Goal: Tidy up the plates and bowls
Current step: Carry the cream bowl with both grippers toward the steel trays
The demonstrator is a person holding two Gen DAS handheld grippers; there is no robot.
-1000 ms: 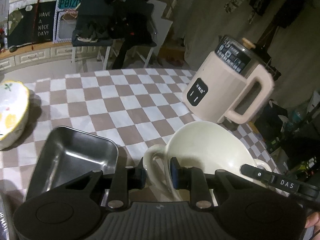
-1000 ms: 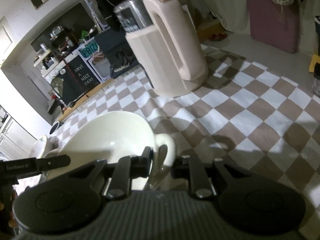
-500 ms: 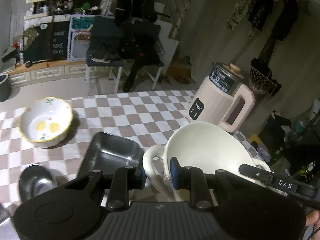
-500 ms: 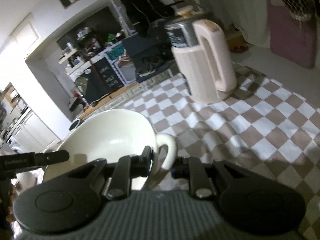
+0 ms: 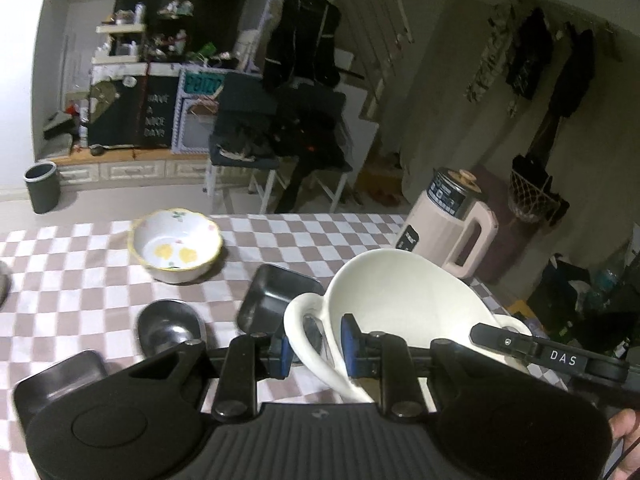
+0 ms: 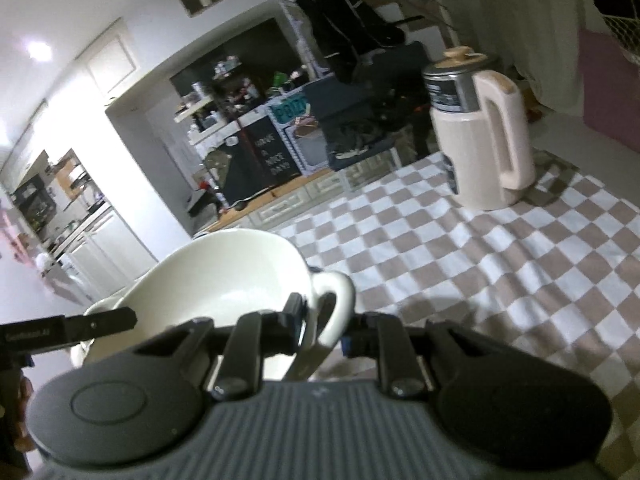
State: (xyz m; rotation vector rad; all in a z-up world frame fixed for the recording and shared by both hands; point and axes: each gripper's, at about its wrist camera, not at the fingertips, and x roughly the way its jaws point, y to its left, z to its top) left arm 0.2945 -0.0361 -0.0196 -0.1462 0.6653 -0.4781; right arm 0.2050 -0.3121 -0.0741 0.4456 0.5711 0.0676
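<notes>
Both grippers, left [image 5: 314,350] and right [image 6: 322,330], squeeze the big white bowl's [image 5: 404,300] handles (held high); a slip could drop it.

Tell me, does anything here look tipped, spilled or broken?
Nothing spilled or broken. The white two-handled bowl is off the checkered table, tilted, with a gripper clamped on each handle: left gripper, right gripper.

Dim room, lit mainly by a bright ceiling lamp [image 6: 39,50] blowing out the white walls at left. Fisheye bending curves the edges into black corners. Soft motion blur smears the checkered tablecloth [image 6: 500,264], which carries deep shadows.
</notes>
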